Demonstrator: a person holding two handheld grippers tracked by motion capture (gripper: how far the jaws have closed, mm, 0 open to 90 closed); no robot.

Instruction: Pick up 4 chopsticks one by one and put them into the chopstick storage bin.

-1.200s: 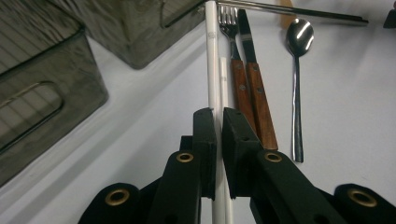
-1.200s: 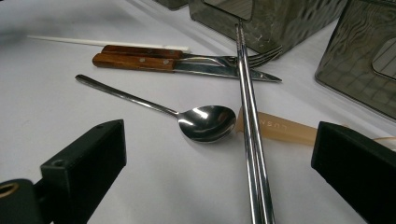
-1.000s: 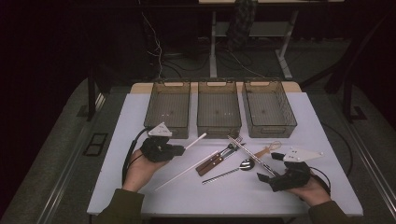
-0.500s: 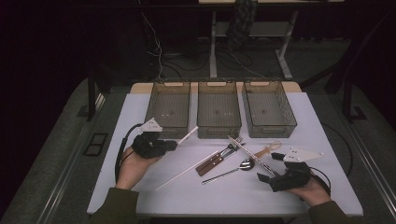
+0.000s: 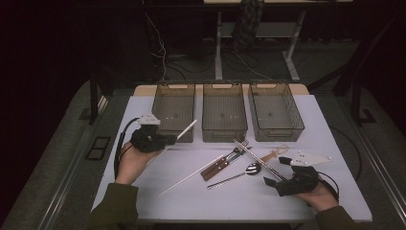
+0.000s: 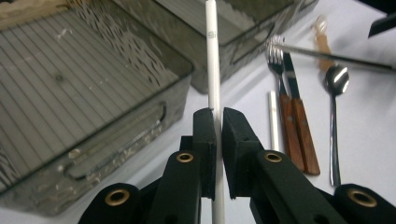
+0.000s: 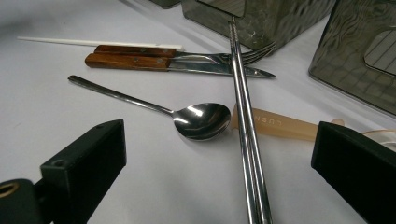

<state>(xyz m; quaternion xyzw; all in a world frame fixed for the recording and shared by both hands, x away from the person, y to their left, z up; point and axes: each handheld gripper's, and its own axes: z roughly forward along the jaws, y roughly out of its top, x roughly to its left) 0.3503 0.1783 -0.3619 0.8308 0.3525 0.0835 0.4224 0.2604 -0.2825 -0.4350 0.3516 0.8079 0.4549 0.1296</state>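
Left gripper (image 6: 215, 126): we see its fingers (image 6: 205, 140) clamped on a white chopstick (image 6: 213, 60), which runs between the pads and sticks out past the tips. In the high view the left gripper (image 5: 165, 140) is lifted off the worktop (image 5: 249, 201), and the white chopstick (image 5: 186, 129) points up and right with its far end over the front wall of the left bin (image 5: 173, 112). From the gripper view the stick's tip sits above the gap between the left bin (image 6: 84, 107) and the middle bin (image 6: 252, 28).

Right gripper (image 7: 219, 154): fingers (image 7: 88, 158) spread wide, nothing between the pads. We see it low over the worktop, aimed at a pair of metal chopsticks (image 7: 245, 126) that run away from it and cross over a fork (image 7: 224, 58) and a knife (image 7: 168, 64) with wooden handles. A metal spoon (image 7: 187, 116) lies just left of the metal chopsticks, bowl touching a pale plastic utensil (image 7: 280, 126) that passes under them. A second white chopstick (image 7: 84, 43) lies beyond the wooden handles.

High view: right gripper (image 5: 275, 179) sits near the front right of the worktop, cutlery cluster between the two hands. Three smoky clear bins stand in a row at the back: left, middle bin (image 5: 224, 112), right bin (image 5: 275, 112). All three look empty.
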